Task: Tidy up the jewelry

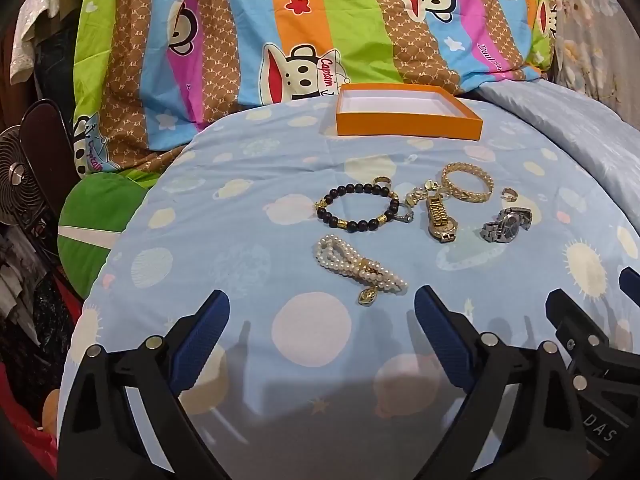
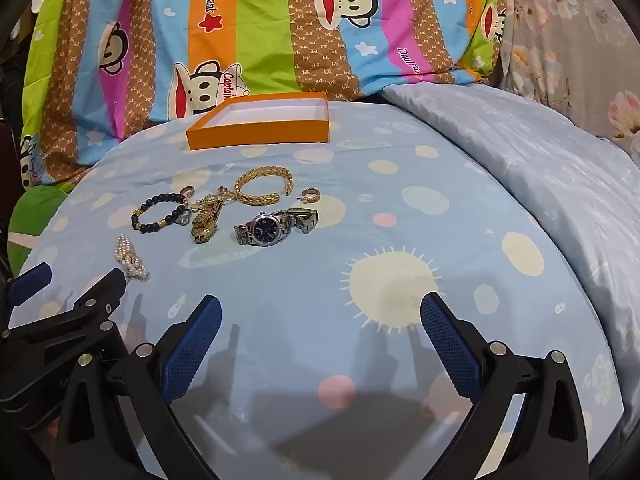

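Jewelry lay spread on the light blue planet-print bedsheet (image 1: 312,360), all of it ahead of both claws. The left gripper (image 1: 322,312) hovered low over the sheet with its blue-padded fingers spread wide and nothing between them; the right gripper (image 2: 320,316) hung just beside it, equally wide and empty. Nearest the left gripper's fingertips rested the pearl bracelet (image 1: 360,270) with a gold charm at its near end. Beyond that sat the black bead bracelet (image 1: 356,208), a small ring touching its right side. To the right lay the gold watch (image 1: 440,220), then the silver watch (image 2: 276,226) with its dark blue dial facing up. Farther back stood the gold chain bangle (image 1: 466,182), a small gold hoop earring (image 2: 310,195) close on its right and a gold ring (image 2: 188,191) off to the left. Farthest, near the striped cartoon-monkey quilt (image 1: 280,32), the orange box (image 1: 408,114) sat open, white inside, holding nothing.
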`<state>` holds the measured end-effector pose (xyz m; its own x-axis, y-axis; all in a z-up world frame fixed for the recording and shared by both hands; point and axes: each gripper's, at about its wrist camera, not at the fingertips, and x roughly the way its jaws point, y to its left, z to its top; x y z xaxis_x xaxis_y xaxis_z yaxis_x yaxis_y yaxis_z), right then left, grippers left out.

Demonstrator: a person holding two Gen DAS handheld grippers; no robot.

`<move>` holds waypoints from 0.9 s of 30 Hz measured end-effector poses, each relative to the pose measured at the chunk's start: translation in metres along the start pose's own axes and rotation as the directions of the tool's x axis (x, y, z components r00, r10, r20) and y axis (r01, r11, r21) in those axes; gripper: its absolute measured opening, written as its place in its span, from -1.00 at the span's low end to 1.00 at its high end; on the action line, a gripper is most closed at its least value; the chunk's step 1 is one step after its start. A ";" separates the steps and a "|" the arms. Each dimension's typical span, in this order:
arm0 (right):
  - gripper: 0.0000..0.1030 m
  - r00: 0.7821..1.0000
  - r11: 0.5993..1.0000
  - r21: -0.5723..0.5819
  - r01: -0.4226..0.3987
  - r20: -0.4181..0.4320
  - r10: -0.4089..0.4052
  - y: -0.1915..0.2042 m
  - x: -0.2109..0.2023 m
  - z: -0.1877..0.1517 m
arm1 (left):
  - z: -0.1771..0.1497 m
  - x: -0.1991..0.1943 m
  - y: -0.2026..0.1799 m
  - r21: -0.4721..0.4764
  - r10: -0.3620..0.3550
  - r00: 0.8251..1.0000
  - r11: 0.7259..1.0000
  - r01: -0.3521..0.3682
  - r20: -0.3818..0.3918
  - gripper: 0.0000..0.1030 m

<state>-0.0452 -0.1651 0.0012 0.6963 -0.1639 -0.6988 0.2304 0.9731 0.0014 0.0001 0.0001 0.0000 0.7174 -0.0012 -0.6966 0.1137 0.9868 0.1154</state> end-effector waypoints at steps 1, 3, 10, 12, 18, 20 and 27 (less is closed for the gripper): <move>0.90 1.000 1.000 0.000 -0.002 -0.001 0.002 -0.001 0.000 0.002 | 0.000 0.000 0.000 0.003 0.005 1.000 1.000 -0.005 0.003 0.77; 0.90 1.000 1.000 0.001 -0.006 -0.003 0.006 0.000 0.000 0.003 | 0.000 0.000 0.000 0.002 0.003 1.000 1.000 -0.003 0.000 0.77; 0.90 1.000 1.000 0.002 -0.010 -0.009 0.010 -0.002 0.003 0.001 | 0.000 0.000 0.000 -0.003 -0.001 1.000 1.000 0.001 0.006 0.77; 0.90 1.000 1.000 -0.002 -0.009 -0.017 0.009 0.000 0.005 0.001 | 0.000 0.000 0.000 -0.005 -0.003 1.000 1.000 0.003 0.006 0.77; 0.90 1.000 1.000 -0.002 0.002 -0.013 -0.002 0.001 0.003 0.002 | 0.000 -0.006 -0.003 -0.010 -0.014 1.000 1.000 0.014 0.011 0.77; 0.90 1.000 1.000 0.003 0.002 -0.009 -0.002 0.000 0.003 0.002 | 0.000 -0.002 -0.004 -0.007 -0.015 1.000 1.000 0.015 0.013 0.77; 0.90 1.000 0.999 0.038 -0.001 0.025 0.000 -0.007 -0.004 0.001 | 0.000 -0.005 -0.001 0.003 -0.018 0.999 1.000 0.018 0.027 0.77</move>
<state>-0.0489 -0.1718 0.0048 0.7131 -0.1680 -0.6807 0.2554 0.9664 0.0291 -0.0033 -0.0007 0.0034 0.7334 -0.0230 -0.6794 0.1281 0.9862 0.1049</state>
